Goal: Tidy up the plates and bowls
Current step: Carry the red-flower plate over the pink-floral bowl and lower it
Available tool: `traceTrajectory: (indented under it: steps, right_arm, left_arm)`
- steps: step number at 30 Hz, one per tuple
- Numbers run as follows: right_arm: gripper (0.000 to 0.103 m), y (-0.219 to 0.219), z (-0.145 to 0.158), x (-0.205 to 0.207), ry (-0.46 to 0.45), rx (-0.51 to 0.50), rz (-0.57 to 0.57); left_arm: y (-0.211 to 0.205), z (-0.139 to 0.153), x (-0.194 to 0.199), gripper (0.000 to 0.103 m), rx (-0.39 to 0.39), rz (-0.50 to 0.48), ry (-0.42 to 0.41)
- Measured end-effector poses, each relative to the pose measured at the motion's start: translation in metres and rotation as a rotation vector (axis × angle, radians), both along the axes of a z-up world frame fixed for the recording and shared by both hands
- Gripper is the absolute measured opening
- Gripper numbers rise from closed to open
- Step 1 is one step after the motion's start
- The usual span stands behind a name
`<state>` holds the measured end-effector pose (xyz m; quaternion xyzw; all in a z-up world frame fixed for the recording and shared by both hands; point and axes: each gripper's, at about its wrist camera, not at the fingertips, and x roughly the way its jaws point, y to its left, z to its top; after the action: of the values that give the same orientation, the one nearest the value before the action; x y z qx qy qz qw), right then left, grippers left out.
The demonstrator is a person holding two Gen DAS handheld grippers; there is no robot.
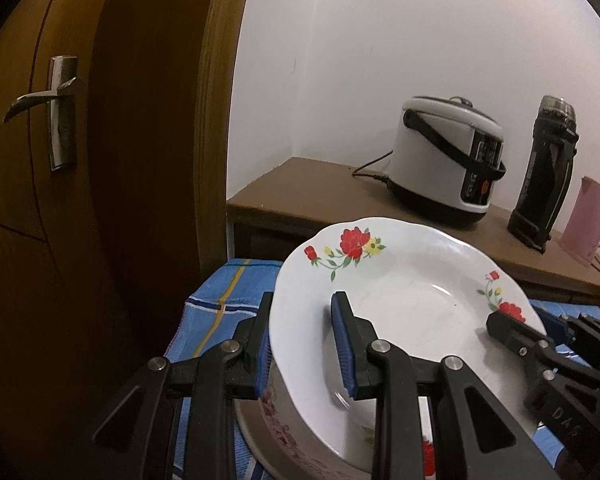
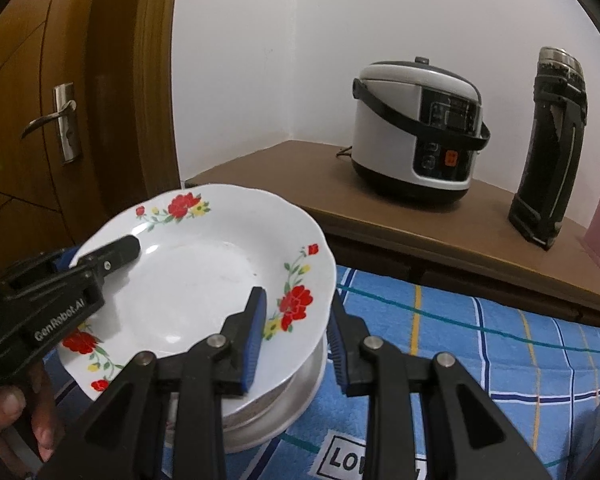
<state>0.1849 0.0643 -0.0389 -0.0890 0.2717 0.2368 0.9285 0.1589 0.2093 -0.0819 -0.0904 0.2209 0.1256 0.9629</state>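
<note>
**Floral plate held at both rims above a stack of dishes**

The white floral plate (image 1: pixel 400 320) is carried by both grippers over a small stack of dishes (image 2: pixel 284 408) that rests on a blue checked cloth (image 2: pixel 480 344). The left gripper (image 1: pixel 304 344) clamps the plate's left rim, one of its fingers (image 1: pixel 344 344) lying inside the dish and the other beneath the edge. The right gripper (image 2: pixel 296 340) pinches the opposite rim in the same manner, its fingers closed on the porcelain. The plate sits slightly tilted, directly above the stack and close to it; whether it already touches the dish below cannot be determined.

Progress, as judged from the layout: at least two pieces appear gathered beneath the plate, a flowered bowl and a wider pale dish under it, so stacking is under way. Setting this plate down and releasing it remains. No other loose plates or bowls are visible.

The stack's contents are largely hidden by the plate and gripper bodies. A rice cooker (image 2: pixel 418 128) stands behind the plate on a brown tabletop (image 2: pixel 300 176). Printed lettering on the cloth is cut off.
</note>
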Motion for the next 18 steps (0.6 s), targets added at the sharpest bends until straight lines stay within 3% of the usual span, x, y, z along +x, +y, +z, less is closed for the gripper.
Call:
traceTrajectory:
  steps: [18]
  right_arm:
    - [0.030, 0.005, -0.010, 0.012, 0.044, -0.045, 0.031]
  left_arm:
    - [0.004, -0.008, 0.008, 0.031, -0.025, 0.003, 0.074]
